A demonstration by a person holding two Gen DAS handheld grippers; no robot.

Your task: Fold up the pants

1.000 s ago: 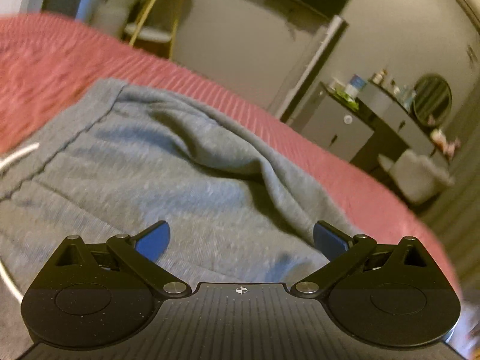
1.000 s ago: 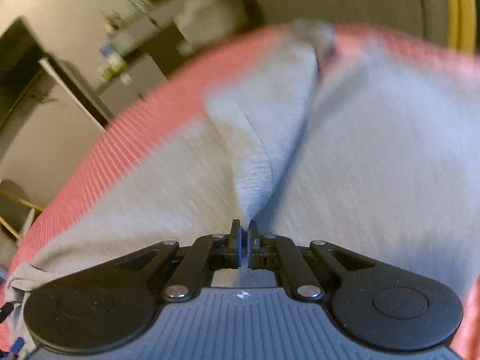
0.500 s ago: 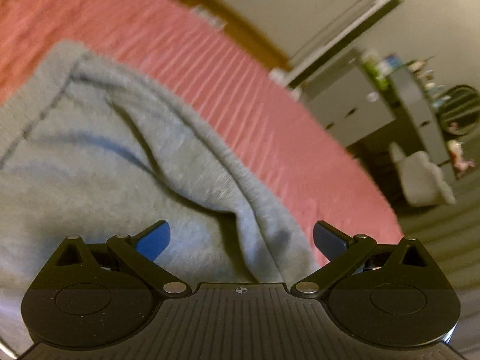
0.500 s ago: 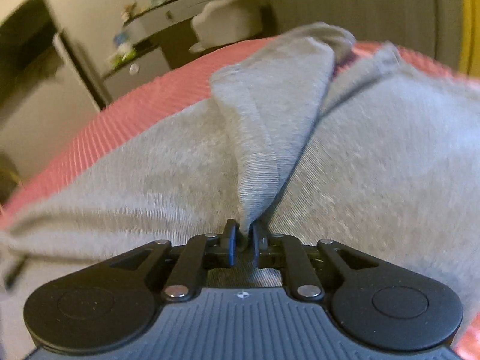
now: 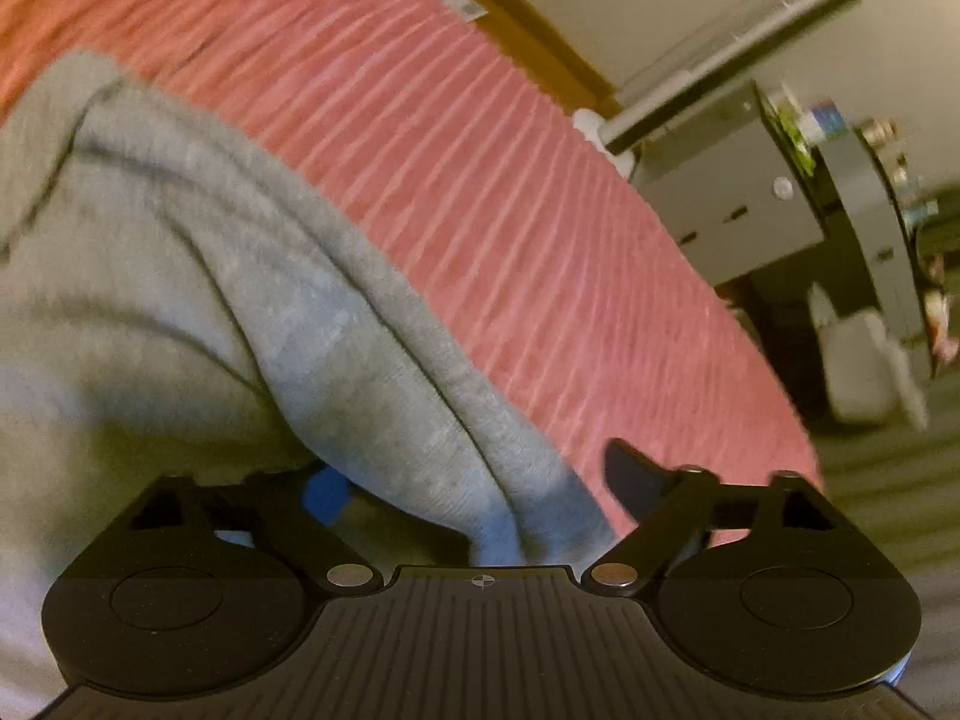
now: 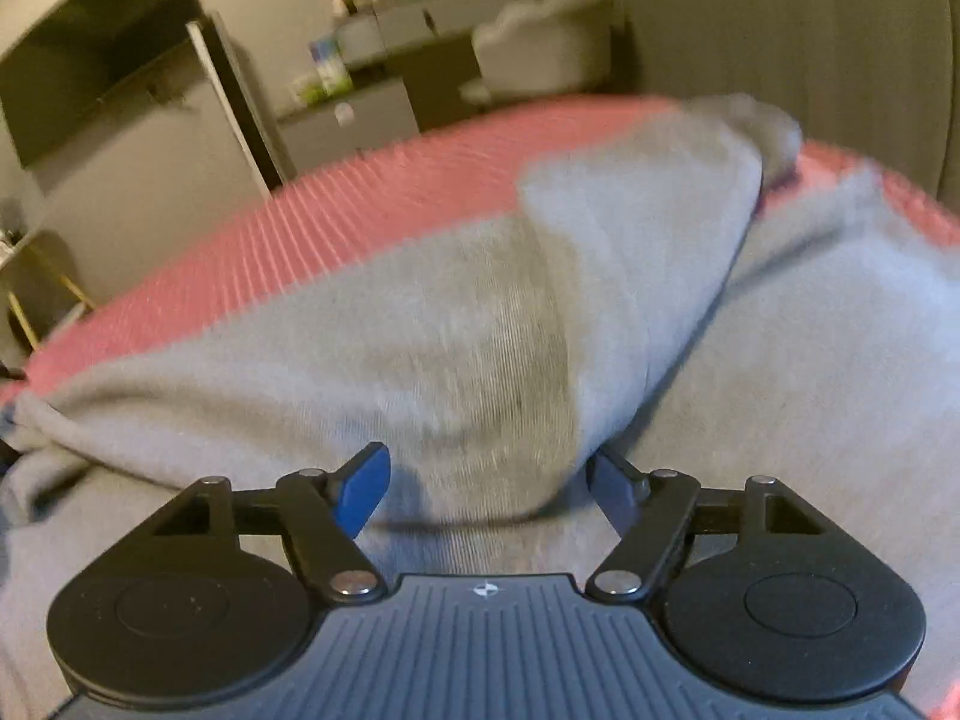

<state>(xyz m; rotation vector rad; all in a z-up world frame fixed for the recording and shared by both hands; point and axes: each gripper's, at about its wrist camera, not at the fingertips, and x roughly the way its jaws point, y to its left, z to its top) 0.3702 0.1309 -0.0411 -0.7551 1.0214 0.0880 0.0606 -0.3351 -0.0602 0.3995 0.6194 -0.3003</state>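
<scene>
- Our left gripper (image 5: 480, 480) is spread wide, holding nothing; a raised ridge of the grey pants (image 5: 198, 276) runs between its fingers.
- Our right gripper (image 6: 489, 483) also gapes, with a loose fold bulging between its fingers, ungripped.
- On the pink bedspread (image 5: 480, 168) the pants look bunched, so we judge folding barely begun.

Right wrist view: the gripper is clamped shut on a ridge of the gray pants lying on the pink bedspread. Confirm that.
Not quite. In the right wrist view the right gripper is open, its jaws spread apart on either side of the raised ridge of the gray pants, not clamped on it. The rest holds: the pants lie on the pink bedspread.
</scene>
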